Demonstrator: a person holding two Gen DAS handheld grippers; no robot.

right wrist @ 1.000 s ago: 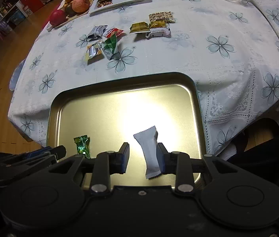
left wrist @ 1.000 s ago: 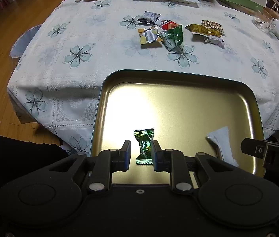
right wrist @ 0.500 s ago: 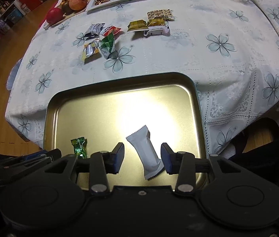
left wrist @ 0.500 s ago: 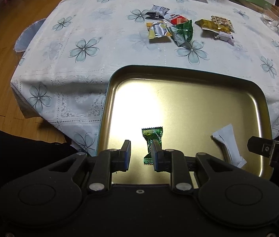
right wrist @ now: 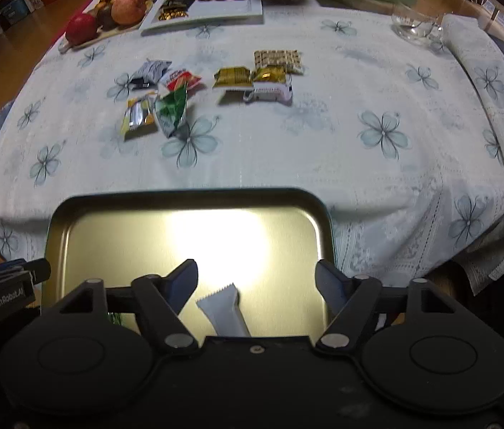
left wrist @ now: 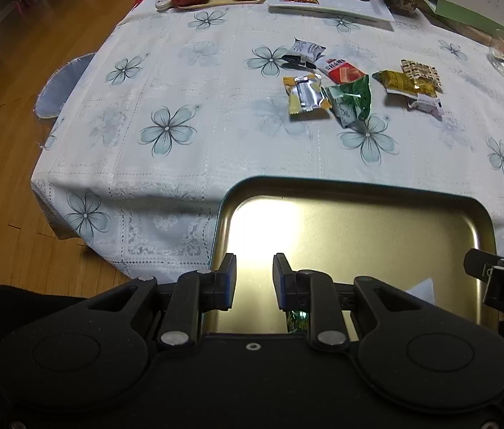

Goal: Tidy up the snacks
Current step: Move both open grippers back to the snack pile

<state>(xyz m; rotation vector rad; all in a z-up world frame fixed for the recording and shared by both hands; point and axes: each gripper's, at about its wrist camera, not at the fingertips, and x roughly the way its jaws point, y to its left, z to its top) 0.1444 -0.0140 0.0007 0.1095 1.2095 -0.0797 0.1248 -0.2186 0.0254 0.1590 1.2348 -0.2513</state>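
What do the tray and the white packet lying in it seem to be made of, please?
The tray looks like metal with a glossy golden finish: it mirrors a bright glare and has a rolled rim. The white packet seems to be matte plastic film or coated paper, judging by its zigzag sealed end; which of the two is unclear.

The gold rectangular metal tray [right wrist: 73, 246] is smooth and glossy, throwing back a bright glare. The white flower-printed tablecloth [left wrist: 187, 164] looks matt, with lace-like edging. The crinkled foil snack wrappers [left wrist: 305, 94] shine. The orange-brown wooden floor [left wrist: 19, 82] is polished.
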